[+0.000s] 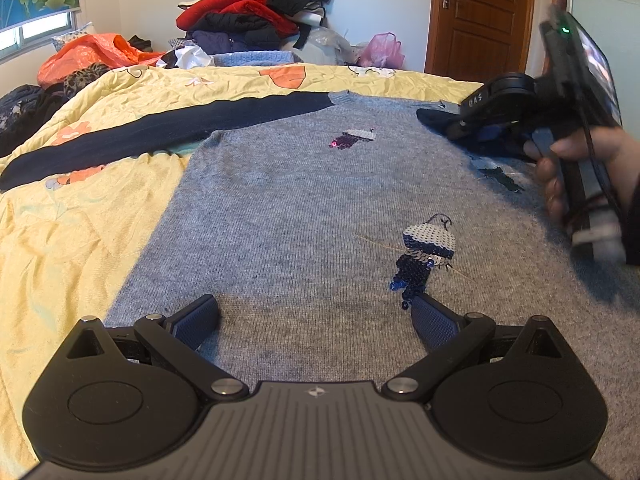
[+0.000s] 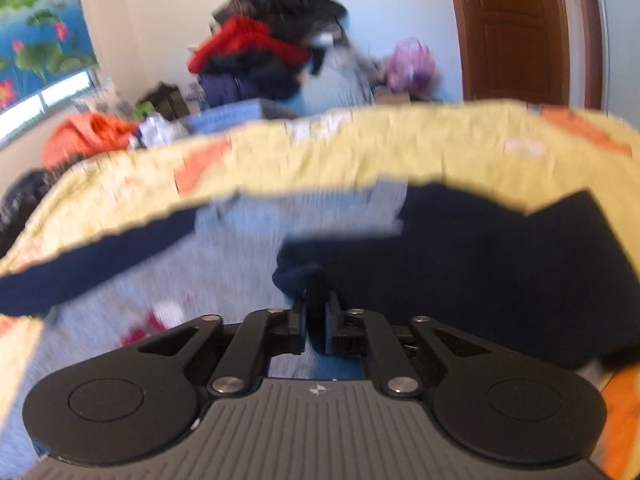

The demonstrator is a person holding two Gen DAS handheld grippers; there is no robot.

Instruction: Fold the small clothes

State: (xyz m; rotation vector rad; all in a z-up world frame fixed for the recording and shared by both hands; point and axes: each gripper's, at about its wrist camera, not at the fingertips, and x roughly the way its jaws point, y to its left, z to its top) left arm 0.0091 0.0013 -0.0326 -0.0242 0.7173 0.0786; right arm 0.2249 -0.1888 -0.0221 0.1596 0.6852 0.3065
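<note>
A grey knit sweater (image 1: 288, 200) with navy sleeves and sequin patches lies flat on a yellow bedsheet (image 1: 72, 216). Its left navy sleeve (image 1: 160, 128) stretches out to the left. My left gripper (image 1: 316, 316) is open and empty, low over the sweater's hem. My right gripper (image 2: 316, 312) is shut on the right navy sleeve (image 2: 460, 256) and holds it over the grey body. The right gripper also shows in the left wrist view (image 1: 496, 120), at the sweater's right shoulder. The right wrist view is motion-blurred.
A tall pile of red, black and navy clothes (image 1: 252, 12) stands behind the bed. An orange bag (image 1: 92, 56) lies at the back left, a pink bag (image 1: 382, 50) at the back right. A brown door (image 1: 480, 16) is beyond.
</note>
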